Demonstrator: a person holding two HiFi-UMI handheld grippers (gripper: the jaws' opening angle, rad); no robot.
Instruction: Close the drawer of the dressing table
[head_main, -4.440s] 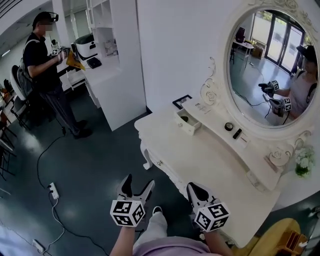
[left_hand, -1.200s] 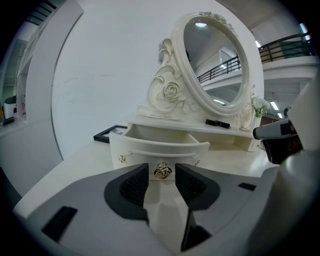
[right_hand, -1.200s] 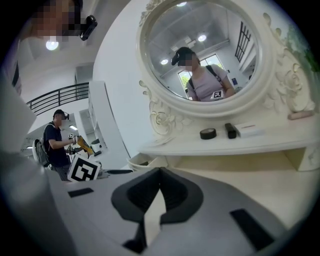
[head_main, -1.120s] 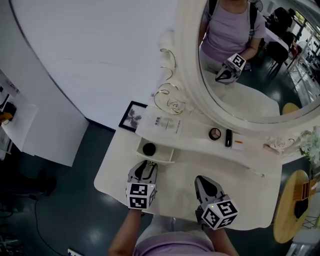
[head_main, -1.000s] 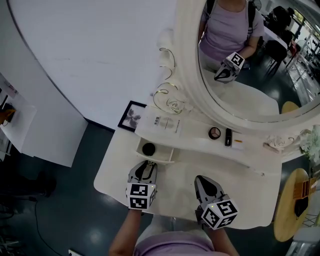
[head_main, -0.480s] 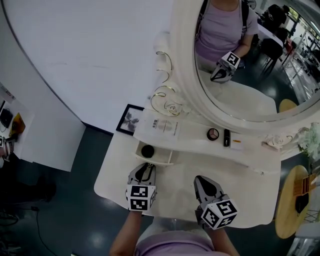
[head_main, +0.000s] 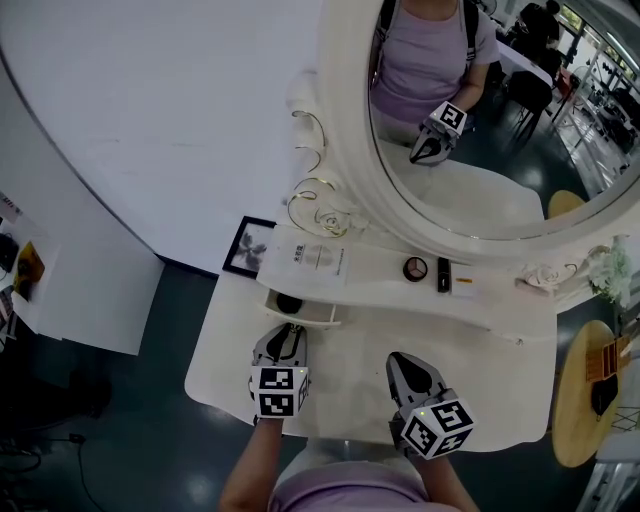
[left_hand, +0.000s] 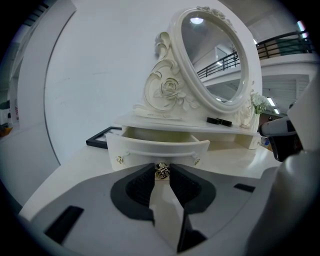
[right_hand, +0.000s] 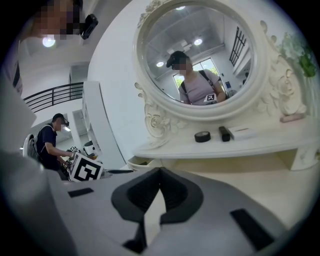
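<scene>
The white dressing table's small drawer (head_main: 300, 308) stands pulled out under the shelf at the left, with a dark round thing (head_main: 289, 302) inside. My left gripper (head_main: 287, 335) is right at its curved front (left_hand: 159, 148). In the left gripper view the jaws close round the brass knob (left_hand: 161, 171) at the middle of that front, and the pads touch it on both sides. My right gripper (head_main: 405, 362) hovers over the tabletop to the right, apart from the drawer. Its tips meet with nothing between them in the right gripper view (right_hand: 160, 172).
A shelf behind the drawer carries a paper card (head_main: 312, 258), a round compact (head_main: 415, 268) and a dark lipstick (head_main: 443, 273). The oval mirror (head_main: 480, 150) rises behind it. A black picture frame (head_main: 245, 248) lies at the table's left end, and a yellow stool (head_main: 590, 390) stands at the right.
The head view has drifted, so the table sits a little further left in the picture. Both grippers hold their places, the left one staying at the drawer front.
</scene>
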